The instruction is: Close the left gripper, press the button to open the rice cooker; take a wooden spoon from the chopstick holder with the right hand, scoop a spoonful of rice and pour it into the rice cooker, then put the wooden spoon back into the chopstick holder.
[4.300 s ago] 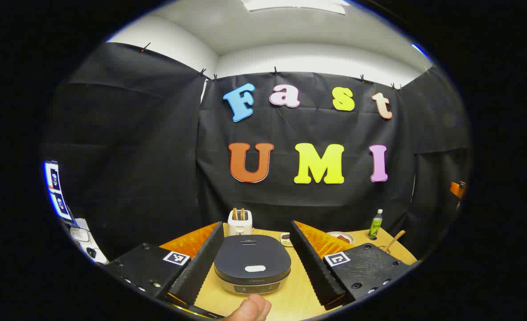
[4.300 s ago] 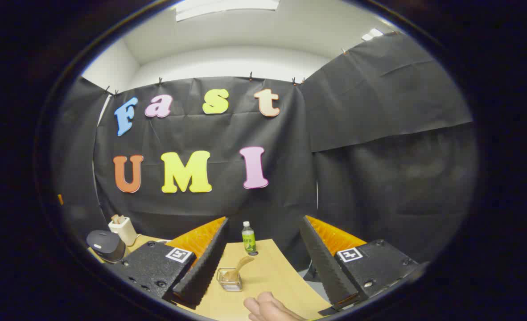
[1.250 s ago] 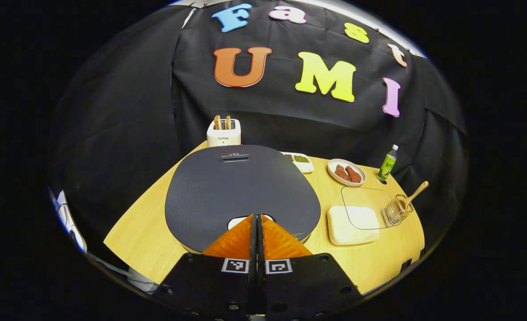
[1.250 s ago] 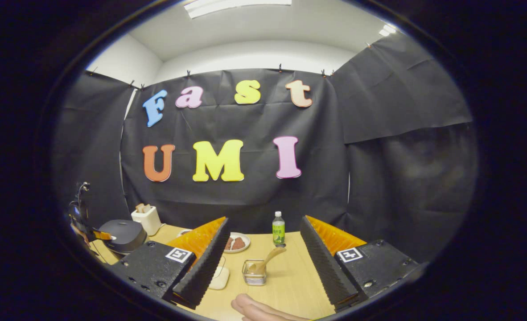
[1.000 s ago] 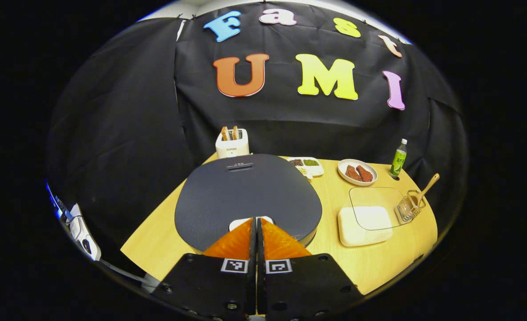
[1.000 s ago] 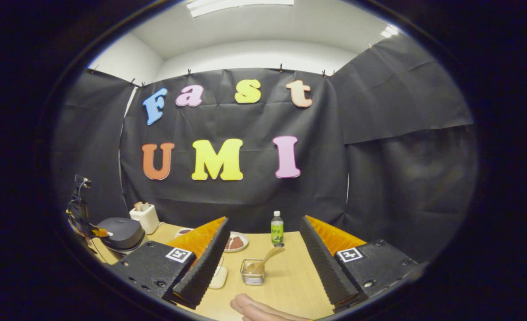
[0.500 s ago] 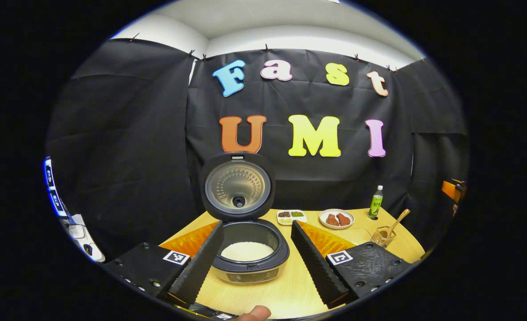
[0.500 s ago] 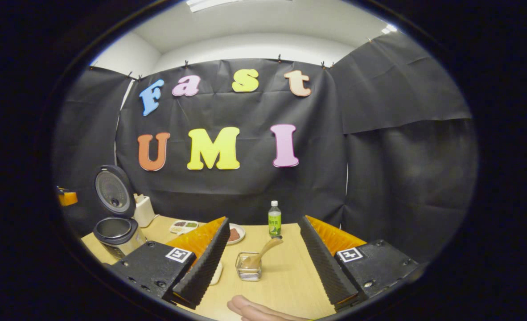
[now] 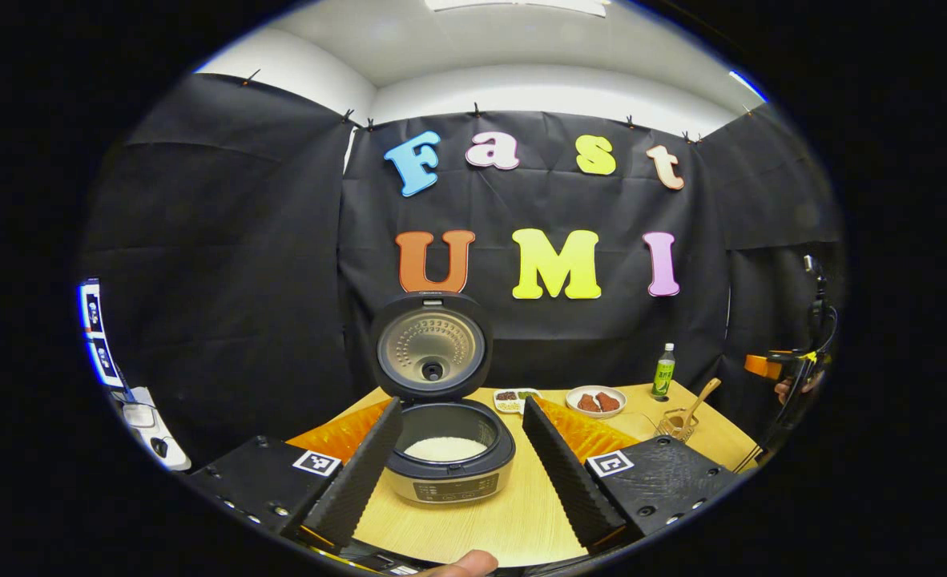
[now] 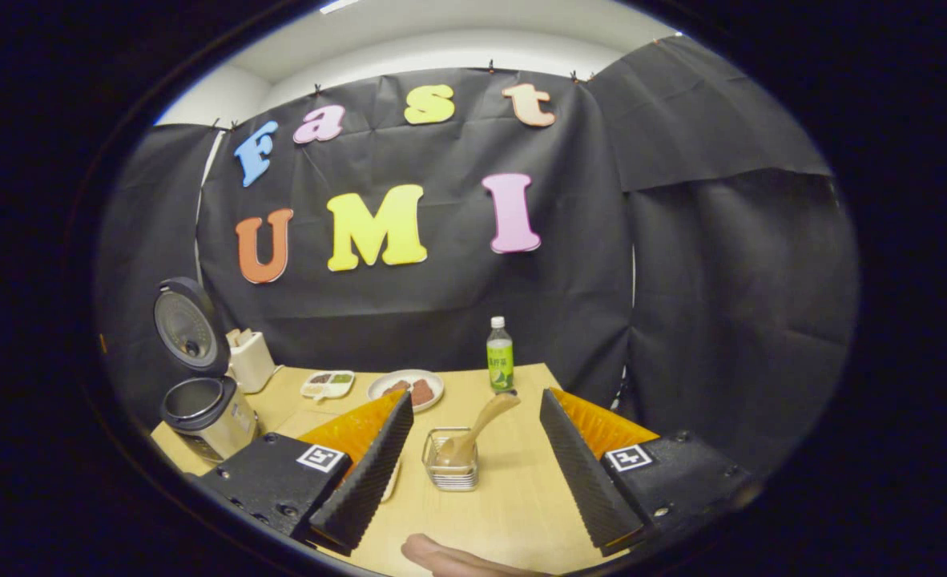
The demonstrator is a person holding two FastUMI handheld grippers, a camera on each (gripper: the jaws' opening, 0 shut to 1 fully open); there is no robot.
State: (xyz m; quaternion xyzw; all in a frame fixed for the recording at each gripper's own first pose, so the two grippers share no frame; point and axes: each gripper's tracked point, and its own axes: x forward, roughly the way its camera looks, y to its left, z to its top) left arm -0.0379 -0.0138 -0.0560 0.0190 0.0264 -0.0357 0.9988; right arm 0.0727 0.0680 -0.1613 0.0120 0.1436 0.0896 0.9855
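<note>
In the left gripper view my left gripper (image 9: 461, 461) stands with its two fingers spread wide at the bottom of the frame, nothing between them but air, and framed in that gap sits the dark round rice cooker (image 9: 449, 461) on the pale wooden table (image 9: 473, 525). Its lid (image 9: 431, 346) is tipped upright at lower centre, and this view looks down into the pot at white rice (image 9: 444, 449), which the other view hides behind the rim. At the right edge I can make out my other gripper (image 9: 794, 369), small and far off. In the right gripper view my right gripper (image 10: 473, 461) is likewise parted and empty, and between its fingers stands the clear square chopstick holder (image 10: 449, 469) with the light wooden spoon (image 10: 477, 433) leaning out toward the upper right. Here the rice cooker (image 10: 205, 413) sits at lower left, a white toaster (image 10: 251, 361) just behind it. A green bottle (image 10: 500, 354) stands at centre, near a round white plate (image 10: 406, 388) and a small divided dish (image 10: 328, 385).
</note>
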